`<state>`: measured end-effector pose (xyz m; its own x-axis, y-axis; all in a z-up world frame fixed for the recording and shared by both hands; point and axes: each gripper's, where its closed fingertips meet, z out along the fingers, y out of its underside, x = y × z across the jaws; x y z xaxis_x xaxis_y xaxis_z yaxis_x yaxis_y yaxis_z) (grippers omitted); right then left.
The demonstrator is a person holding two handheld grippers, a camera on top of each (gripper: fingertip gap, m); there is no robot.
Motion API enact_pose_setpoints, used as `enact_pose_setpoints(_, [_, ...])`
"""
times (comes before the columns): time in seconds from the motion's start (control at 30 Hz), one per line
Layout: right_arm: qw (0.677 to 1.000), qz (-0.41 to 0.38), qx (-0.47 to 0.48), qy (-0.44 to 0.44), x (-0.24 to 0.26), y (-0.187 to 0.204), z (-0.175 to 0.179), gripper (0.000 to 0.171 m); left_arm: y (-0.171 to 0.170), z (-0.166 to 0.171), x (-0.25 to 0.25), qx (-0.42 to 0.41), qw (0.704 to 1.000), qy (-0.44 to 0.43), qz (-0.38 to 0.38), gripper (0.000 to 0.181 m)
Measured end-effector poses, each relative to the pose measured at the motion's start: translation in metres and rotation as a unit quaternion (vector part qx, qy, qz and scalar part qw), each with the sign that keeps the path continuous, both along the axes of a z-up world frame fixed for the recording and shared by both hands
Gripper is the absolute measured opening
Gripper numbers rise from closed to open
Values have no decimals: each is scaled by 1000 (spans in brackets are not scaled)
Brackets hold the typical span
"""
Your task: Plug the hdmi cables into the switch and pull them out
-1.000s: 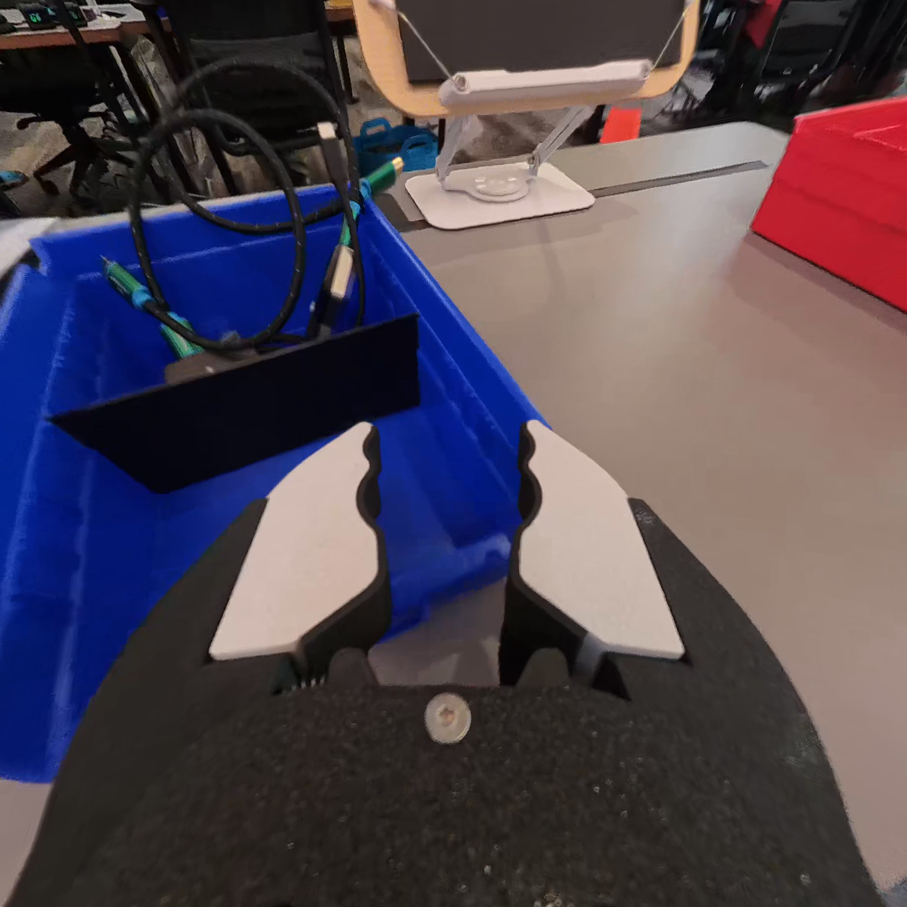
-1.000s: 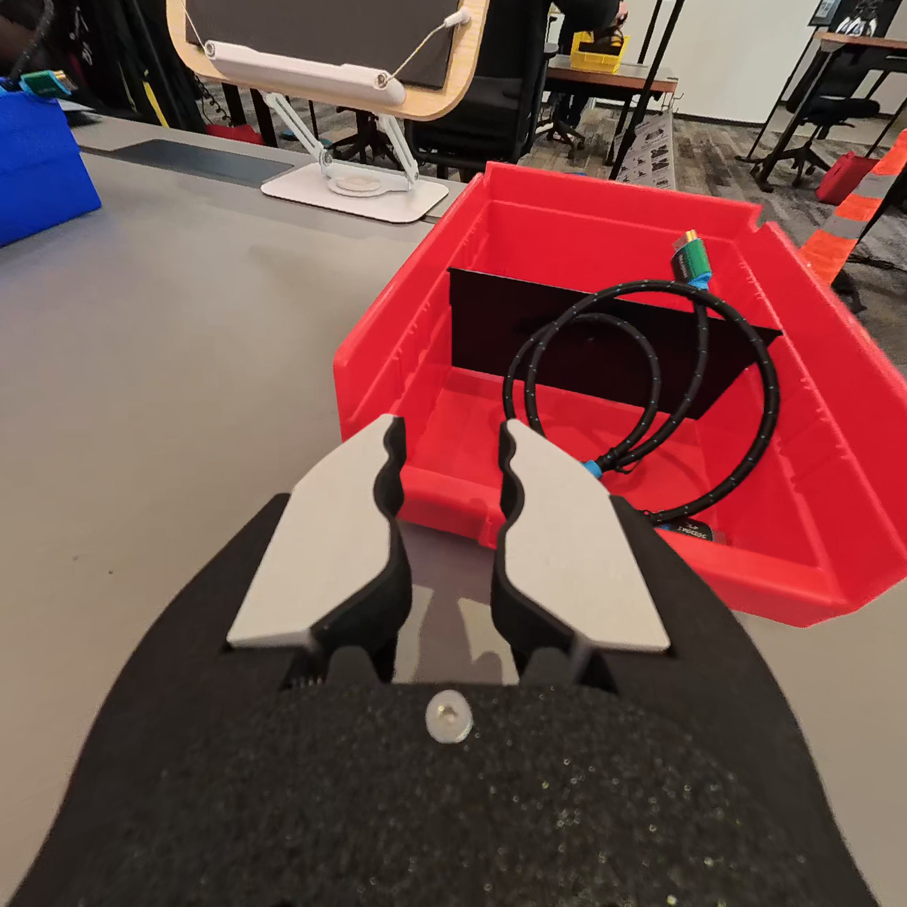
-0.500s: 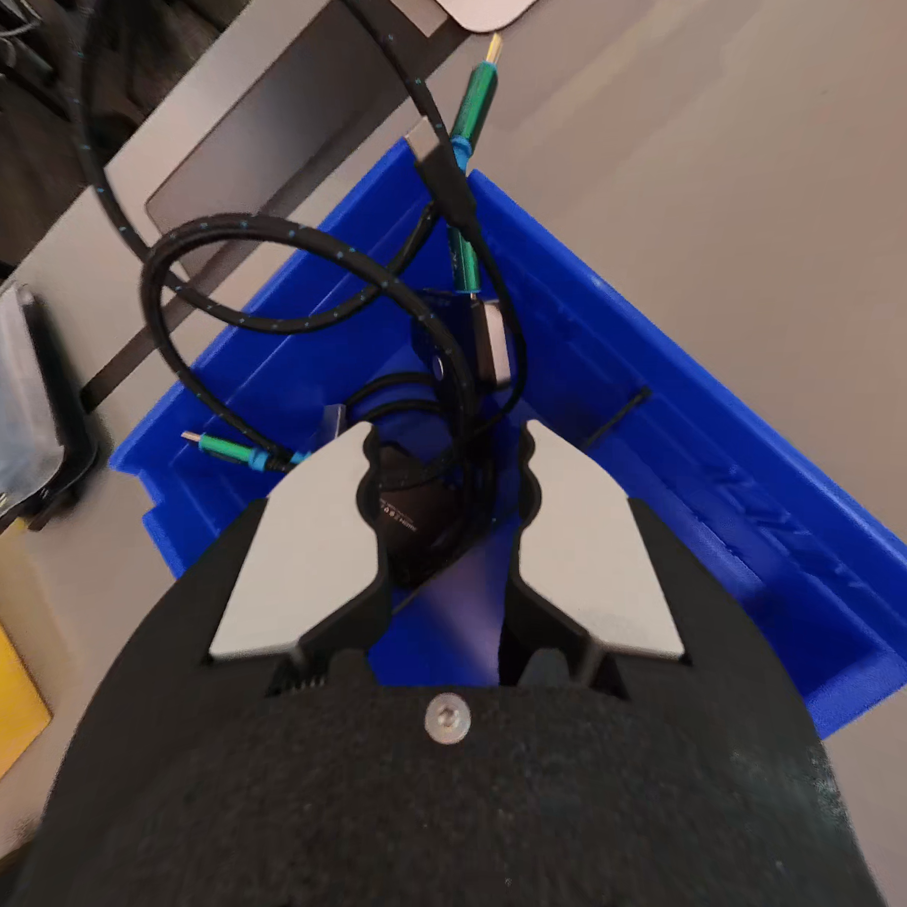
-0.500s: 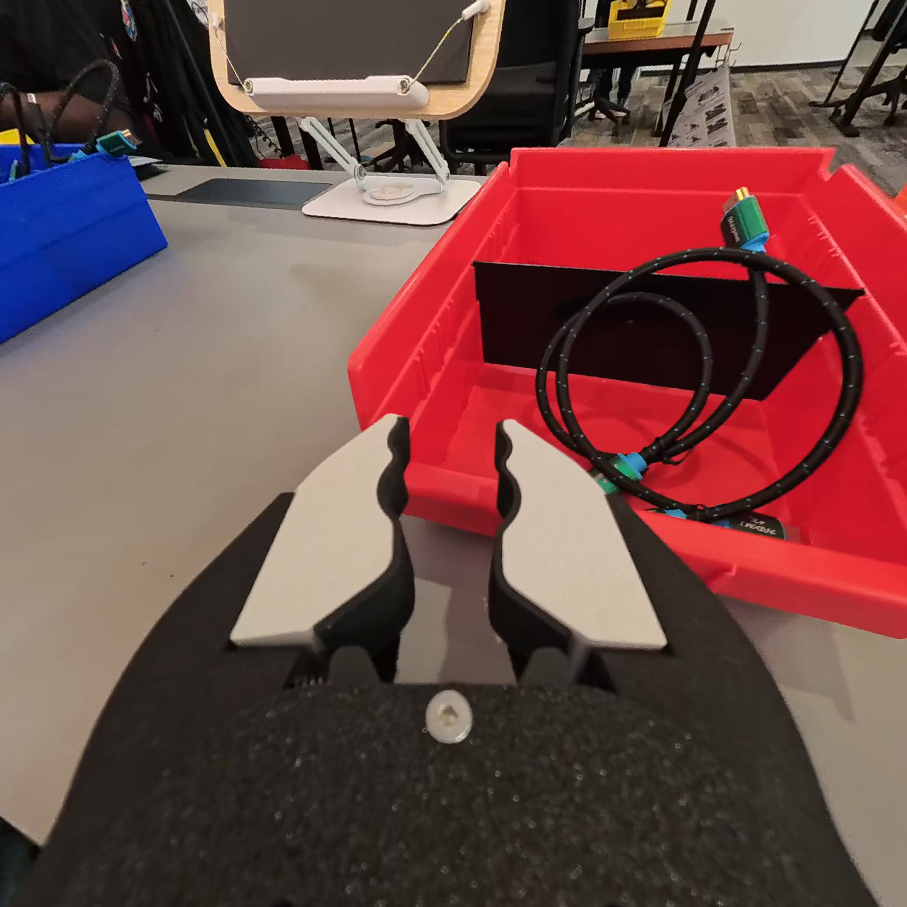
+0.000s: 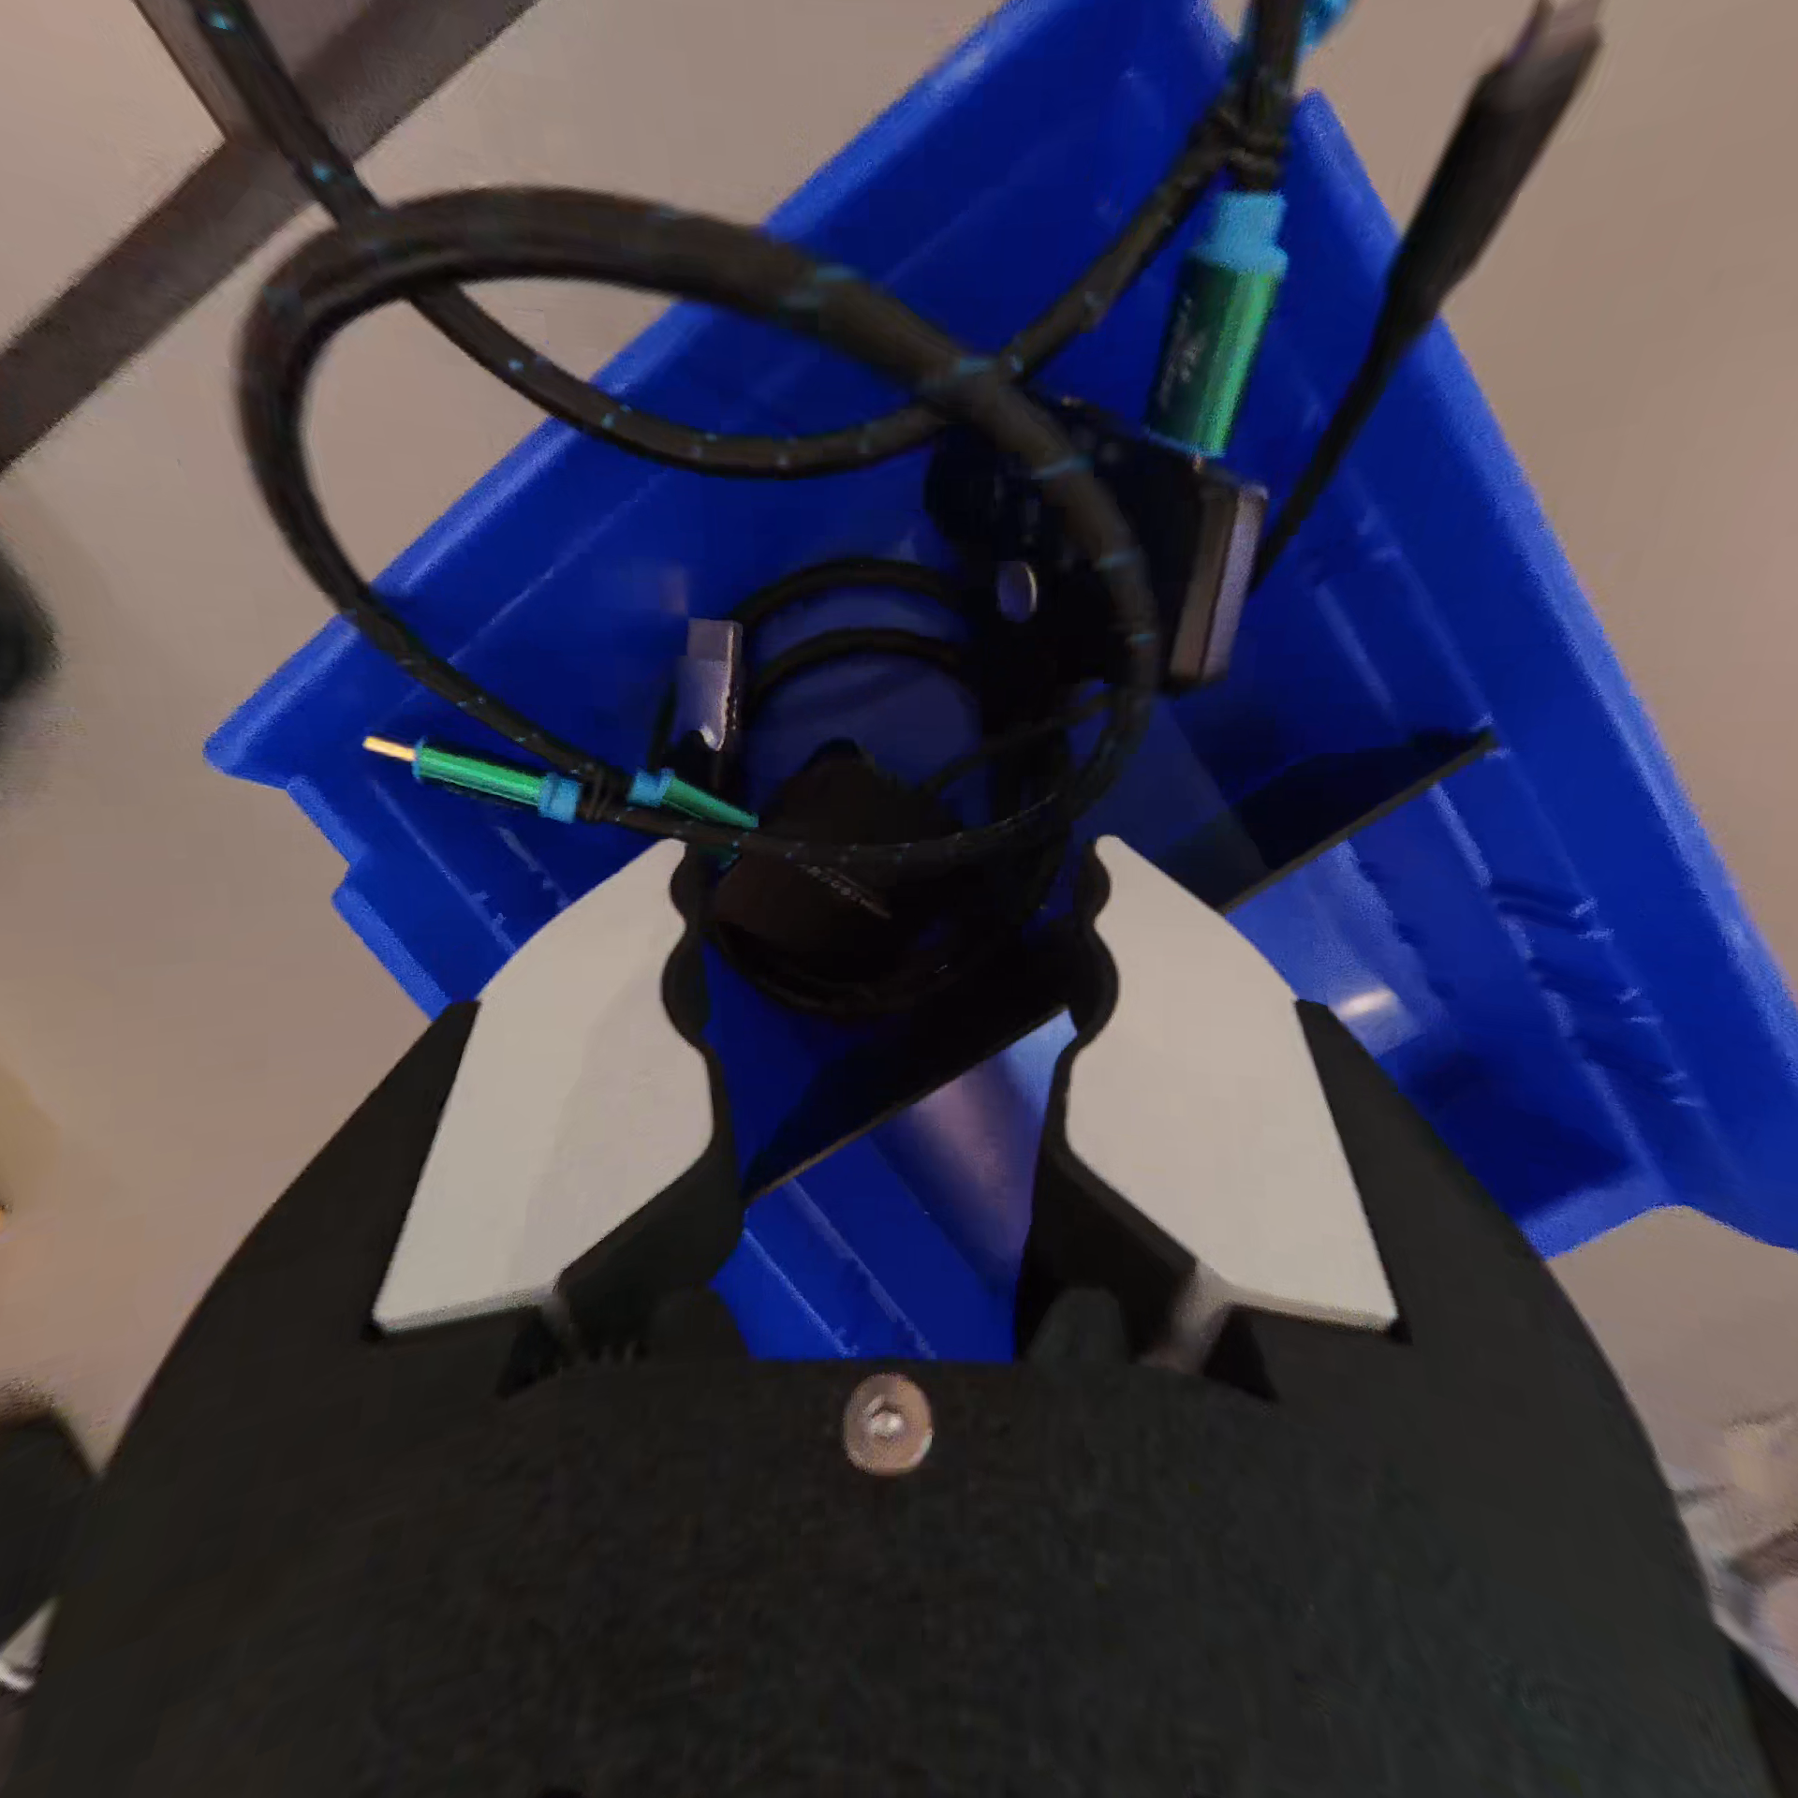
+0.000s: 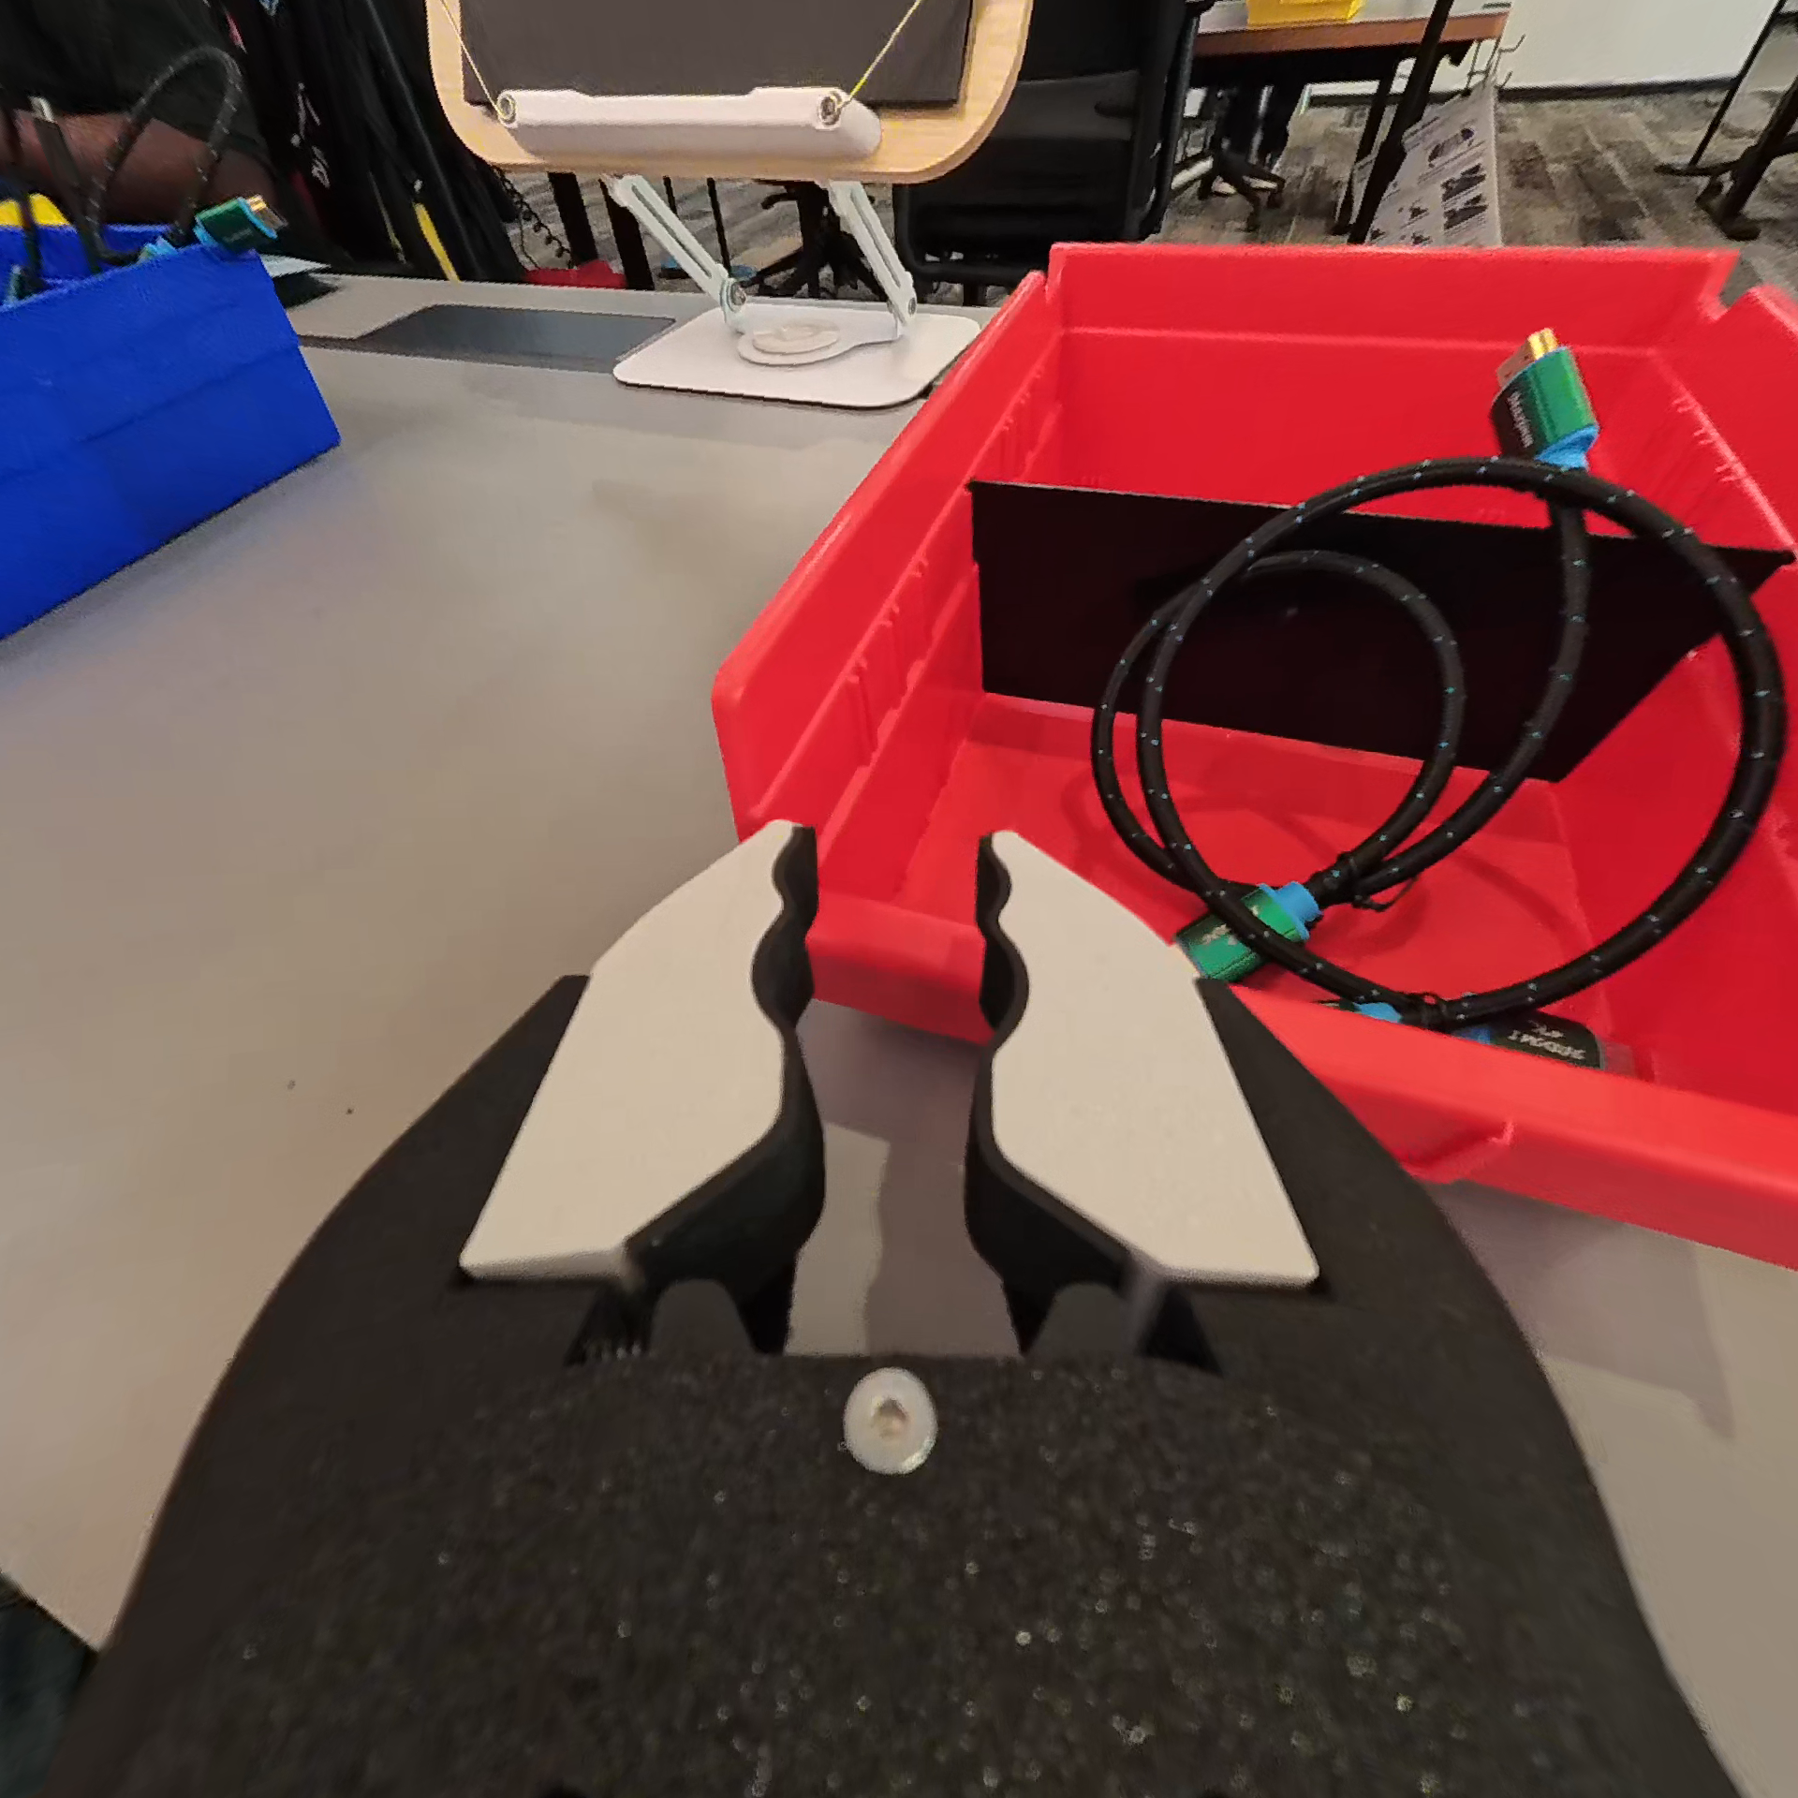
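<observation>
In the left wrist view I look down into a blue bin (image 5: 1518, 973) that holds tangled black braided HDMI cables (image 5: 584, 243) with green plugs (image 5: 1216, 331). One green plug meets a dark box with a grey end, which looks like the switch (image 5: 1206, 574). My left gripper (image 5: 890, 866) is open wide and empty, with its tips on either side of a black plug-like piece (image 5: 827, 866). My right gripper (image 6: 890, 846) is open and empty above the table, in front of the near left corner of a red bin (image 6: 876, 681). That bin holds a coiled HDMI cable (image 6: 1459, 681).
A black divider crosses each bin, in the blue one (image 5: 1362, 808) and the red one (image 6: 1265, 623). The blue bin (image 6: 146, 418) stands far left in the right wrist view. A white stand (image 6: 778, 341) with a wood-framed board is at the table's back. Chairs and desks lie beyond.
My left gripper has swung over the blue bin, dropped closer to the cables and opened wider. My right gripper has shifted a little at the red bin and opened slightly.
</observation>
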<state>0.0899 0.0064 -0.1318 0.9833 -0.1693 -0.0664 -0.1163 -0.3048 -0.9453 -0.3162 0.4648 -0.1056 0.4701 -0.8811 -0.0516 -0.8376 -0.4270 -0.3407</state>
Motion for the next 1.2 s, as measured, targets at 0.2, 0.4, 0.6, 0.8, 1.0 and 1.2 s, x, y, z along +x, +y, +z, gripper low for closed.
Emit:
enact_pose_setpoints(0.2, [1000,5,-6,0,-3,2,-2,31,24,7,3,-80,982,-40,169,65])
enact_pose_setpoints(0.4, [1000,11,-21,-10,-6,3,-7,28,36,-22,-11,-69,966,1,249,84])
enact_pose_setpoints(0.6, [1000,15,-20,-2,-7,3,-7,28,42,-59,-11,-46,958,14,283,69])
enact_pose_setpoints(0.8, [1000,9,-22,-14,-5,1,-7,28,48,-61,-15,-8,966,11,257,24])
enact_pose_setpoints(1.0, [999,-27,0,-38,8,-8,7,28,52,0,-14,71,970,-86,216,22])
enact_pose_setpoints(1.2, [988,-96,48,-114,22,-24,59,29,26,110,10,133,943,-285,113,21])
